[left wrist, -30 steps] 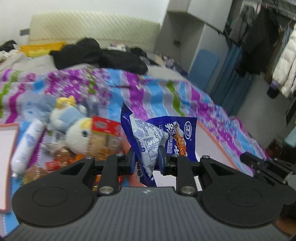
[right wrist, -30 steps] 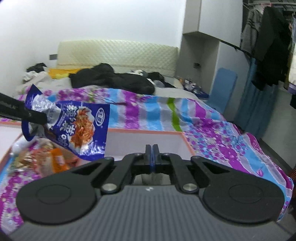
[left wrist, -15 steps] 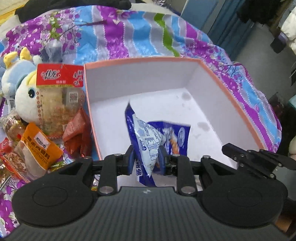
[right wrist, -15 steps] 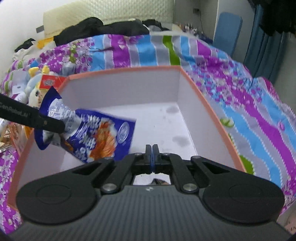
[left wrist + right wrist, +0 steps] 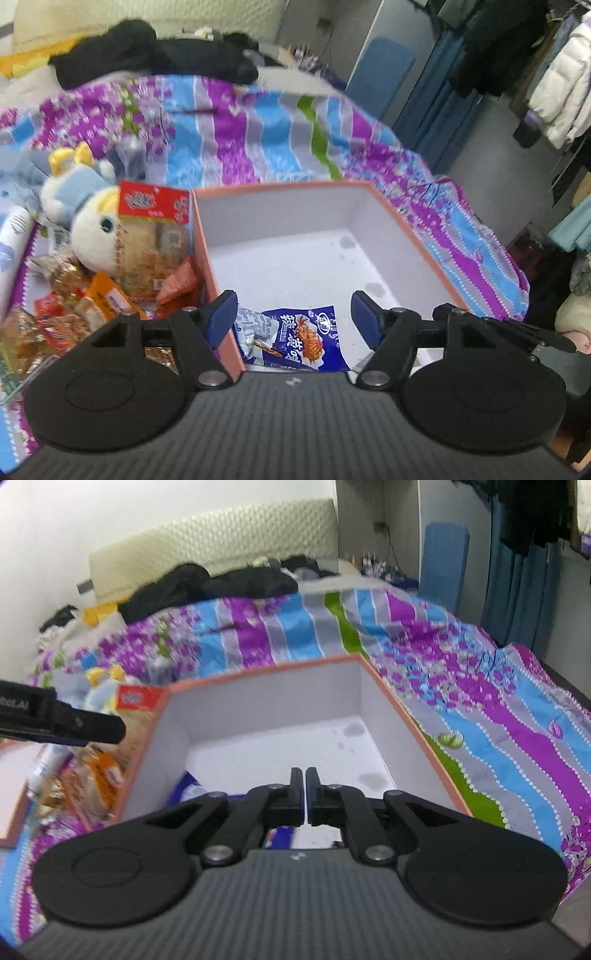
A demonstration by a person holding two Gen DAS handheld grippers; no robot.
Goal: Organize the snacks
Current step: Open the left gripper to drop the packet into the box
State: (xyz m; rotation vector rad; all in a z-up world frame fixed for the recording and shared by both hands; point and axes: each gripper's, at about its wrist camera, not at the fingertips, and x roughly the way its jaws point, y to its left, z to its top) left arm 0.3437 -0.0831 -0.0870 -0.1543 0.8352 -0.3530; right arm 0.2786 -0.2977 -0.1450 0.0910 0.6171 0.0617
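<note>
**Blue snack packet dropped into box as sorting got under way**

A striped purple, blue and grey bedspread [image 5: 258, 122] covered the bed where the snacks were being sorted, with dark clothing [image 5: 155, 55] heaped near the padded headboard. On it sat one open box [image 5: 399, 221], orange-rimmed and white inside. A second earlier the left gripper [image 5: 293, 317] had been pinching a blue snack packet [image 5: 303, 338] above the bed; half a second earlier it had carried the packet down into the box. At this moment its jaws were opening and stood well spread, and the packet lay loose on the box floor near the front left corner, below the blue pads [image 5: 221, 314] and touching neither. That looked like the first snack stowed: the rest of the floor showed only a few faint stains.

The right gripper [image 5: 305, 775] was pressed together and held nothing, poised over the front of the same box, as it had been throughout.

The count: one box, one packet inside it, two grippers. Left of the box, a pile of unsorted snacks [image 5: 85, 306] waited, at least five packets, though overlap and blur made an exact tally impossible. Largest among them was one red-topped clear bag [image 5: 151, 236] leaning against one plush toy [image 5: 88, 229]. One white tube-shaped item [image 5: 13, 236] lay at the far left edge.
</note>
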